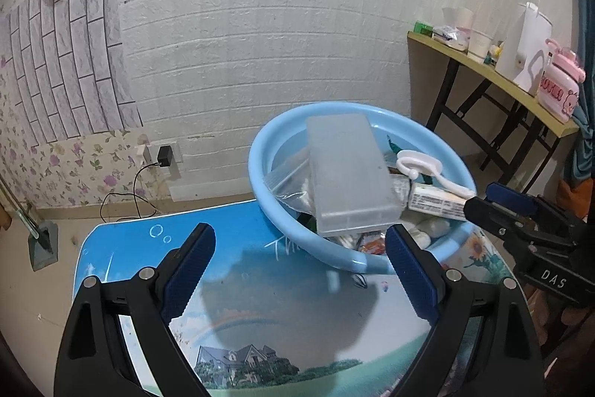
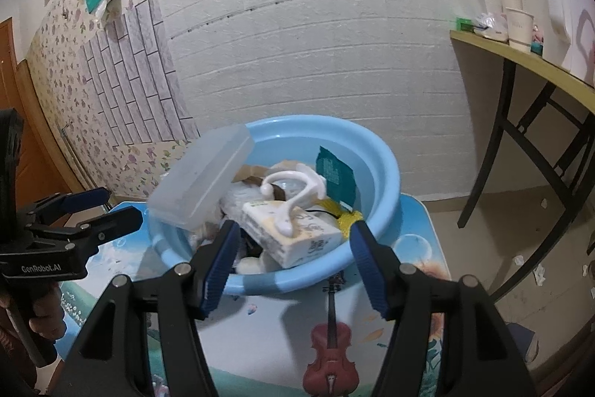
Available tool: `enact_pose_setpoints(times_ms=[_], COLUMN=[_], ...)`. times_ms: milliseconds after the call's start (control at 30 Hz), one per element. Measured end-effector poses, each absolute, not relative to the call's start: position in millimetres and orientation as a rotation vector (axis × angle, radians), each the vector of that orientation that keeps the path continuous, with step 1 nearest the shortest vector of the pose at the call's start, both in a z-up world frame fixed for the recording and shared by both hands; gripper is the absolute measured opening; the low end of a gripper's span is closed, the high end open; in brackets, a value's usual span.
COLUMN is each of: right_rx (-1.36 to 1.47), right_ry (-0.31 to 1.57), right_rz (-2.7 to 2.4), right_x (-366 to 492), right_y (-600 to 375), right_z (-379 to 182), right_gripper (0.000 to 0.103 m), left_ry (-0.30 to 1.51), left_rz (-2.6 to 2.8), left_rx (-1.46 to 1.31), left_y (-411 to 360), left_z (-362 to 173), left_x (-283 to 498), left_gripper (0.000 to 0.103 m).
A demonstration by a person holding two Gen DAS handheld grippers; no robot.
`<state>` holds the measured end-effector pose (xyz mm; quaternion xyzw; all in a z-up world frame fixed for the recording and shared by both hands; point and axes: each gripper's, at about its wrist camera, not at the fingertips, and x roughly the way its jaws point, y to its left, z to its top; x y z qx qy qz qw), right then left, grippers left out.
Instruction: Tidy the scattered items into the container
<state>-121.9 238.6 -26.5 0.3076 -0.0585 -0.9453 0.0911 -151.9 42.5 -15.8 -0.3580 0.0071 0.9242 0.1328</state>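
A light blue basin (image 1: pixel 260 173) (image 2: pixel 383 173) stands on a small printed table (image 1: pixel 238 322) (image 2: pixel 275 330) and is heaped with items. A frosted plastic box (image 1: pixel 346 173) (image 2: pixel 200 185) lies tilted over its rim. Also inside are a tissue pack (image 1: pixel 435 201) (image 2: pixel 297 240), a white hook (image 1: pixel 416 162) (image 2: pixel 290 188), a zip bag (image 1: pixel 286 181) and a green packet (image 2: pixel 334 173). My left gripper (image 1: pixel 301 233) (image 2: pixel 122 205) is open before the basin's near rim, holding nothing. My right gripper (image 2: pixel 293 231) (image 1: pixel 479 201) is open at the rim by the tissue pack, with no pad pressing on it.
A yellow-topped side table (image 1: pixel 483 69) (image 2: pixel 539 66) with cups, a white kettle and a pink box stands at the right against the white brick wall. A charger (image 1: pixel 163 155) and its cable hang at the wall, low on the left. Paper scraps (image 2: pixel 539 274) litter the floor.
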Motion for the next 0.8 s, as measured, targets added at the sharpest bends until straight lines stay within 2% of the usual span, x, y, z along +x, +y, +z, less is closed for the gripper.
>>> enact_pose_setpoints(times_ms=[167,567,700,800], right_rx=[0.877,0.843,0.826,0.814], right_ry=[-0.153,-0.111,-0.106,-0.095], right_rz=[-2.804,-2.787,-2.803,-2.810], right_x=[-109,-84,-76,-70], right_y=[227,199,191,186], right_z=[-15,6,14,19], right_gripper=[0.061,0.062,0.074,0.076], left_ry=[-0.015,0.048,0.072,0.102], left_rz=[2.687,2.750,2.797,2.830], left_rx=[-1.026,-0.961,-0.952,-0.929], left_y=[38,29,25,23], left_z=[-2,24,31,35], left_x=[-137,-100,-91,-84], left_gripper=[0.098,0.100,0.102,0.103])
